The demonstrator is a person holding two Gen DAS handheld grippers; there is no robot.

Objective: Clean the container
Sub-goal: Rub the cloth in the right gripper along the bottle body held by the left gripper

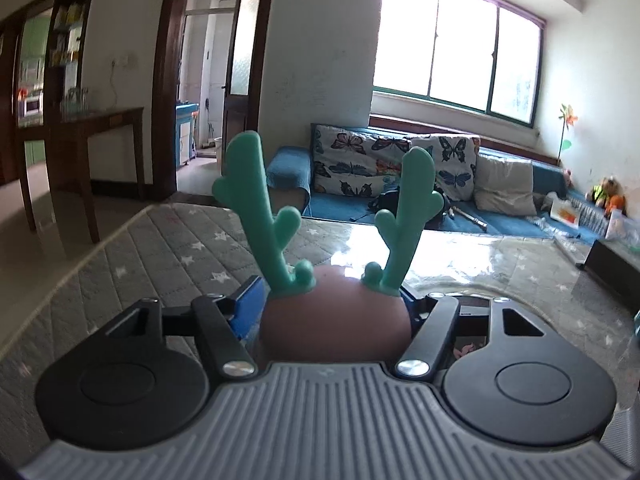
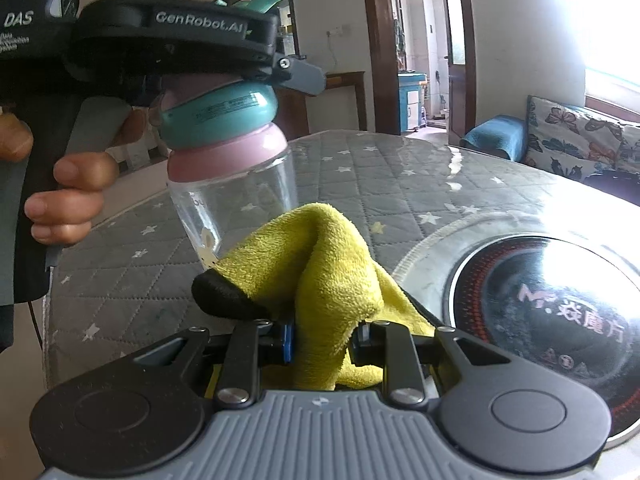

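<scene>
The left gripper (image 1: 334, 312) clamps its jaws on the antlered lid of the clear bottle (image 2: 236, 196), lifted above the counter (image 2: 400, 184), while the right gripper (image 2: 320, 344) pinches a yellow cloth (image 2: 320, 264) (touching the bottle's base), best wiped steadily upward.

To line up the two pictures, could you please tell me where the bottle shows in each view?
Left wrist: only the bottle top shows, bottom centre, its green antlers rising between the left gripper's fingers.
Right wrist: upper left, the bottle hangs clamped in the left gripper, its clear body above the yellow cloth.
Shared landmark: the butterfly cushions.
</scene>
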